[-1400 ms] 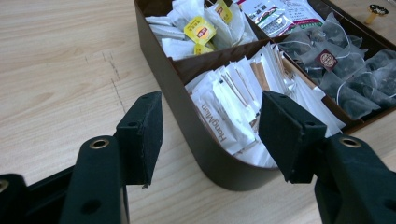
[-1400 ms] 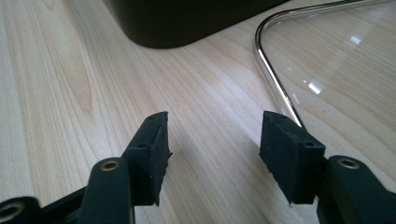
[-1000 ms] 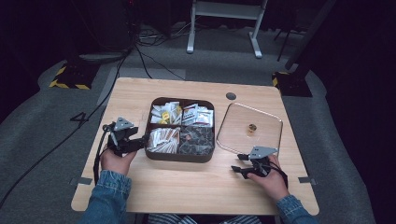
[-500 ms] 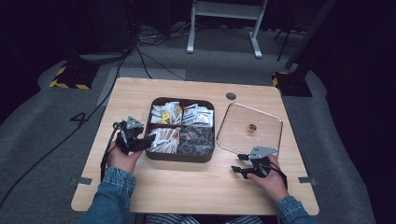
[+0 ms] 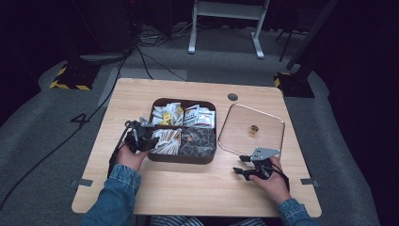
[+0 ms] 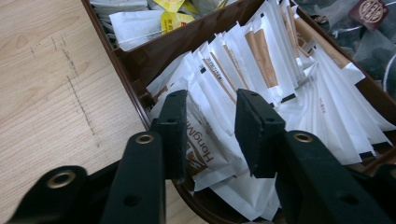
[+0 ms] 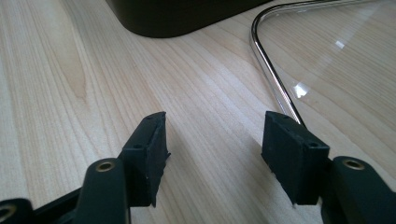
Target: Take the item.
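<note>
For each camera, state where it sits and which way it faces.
High view: above the person's side, looking forward and down on the pale wooden table; forearms, both hands show.
Left gripper view: on the left gripper, its closing jaws around white paper sachets in the dark brown compartment tray.
Right gripper view: on the right gripper, low over wood beside the clear glass lid.
Shared: tray, table.

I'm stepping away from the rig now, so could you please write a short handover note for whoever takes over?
Left gripper: jaws just closing around white sachets in the near-left compartment of the brown box; pads not clearly pressing yet.
Right gripper: open, holding nothing, above the table beside the glass lid.
Done: lid off, lying right of the box.
Left: grip a sachet and lift it out.
</note>
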Available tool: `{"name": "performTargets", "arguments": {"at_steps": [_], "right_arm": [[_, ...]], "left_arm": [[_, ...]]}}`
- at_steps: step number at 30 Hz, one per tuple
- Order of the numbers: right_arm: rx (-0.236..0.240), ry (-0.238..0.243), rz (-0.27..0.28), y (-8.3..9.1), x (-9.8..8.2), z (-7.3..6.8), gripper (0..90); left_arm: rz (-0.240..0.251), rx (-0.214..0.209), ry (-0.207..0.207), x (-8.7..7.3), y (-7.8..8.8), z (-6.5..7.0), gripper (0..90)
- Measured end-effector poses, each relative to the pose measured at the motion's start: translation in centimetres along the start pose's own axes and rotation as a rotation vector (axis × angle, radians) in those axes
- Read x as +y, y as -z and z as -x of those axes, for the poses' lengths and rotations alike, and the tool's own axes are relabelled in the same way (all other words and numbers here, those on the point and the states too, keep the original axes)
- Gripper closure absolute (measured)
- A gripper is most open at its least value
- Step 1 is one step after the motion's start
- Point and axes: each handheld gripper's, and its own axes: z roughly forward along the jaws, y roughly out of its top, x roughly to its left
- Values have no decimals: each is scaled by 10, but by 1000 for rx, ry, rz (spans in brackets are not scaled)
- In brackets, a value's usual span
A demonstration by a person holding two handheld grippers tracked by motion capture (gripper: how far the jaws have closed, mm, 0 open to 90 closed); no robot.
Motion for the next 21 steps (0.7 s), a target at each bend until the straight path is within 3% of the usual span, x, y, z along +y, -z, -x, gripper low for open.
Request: {"name": "performTargets", "arguments": {"at_steps": [11, 21], "right_arm": [[-2, -3, -1, 1, -1, 0, 406], [-4, -3, -1, 1, -1, -1, 406]], "left_arm": [[-71, 26, -9, 0, -12, 3, 727], [-77, 14, 2, -1, -16, -2, 859]]}}
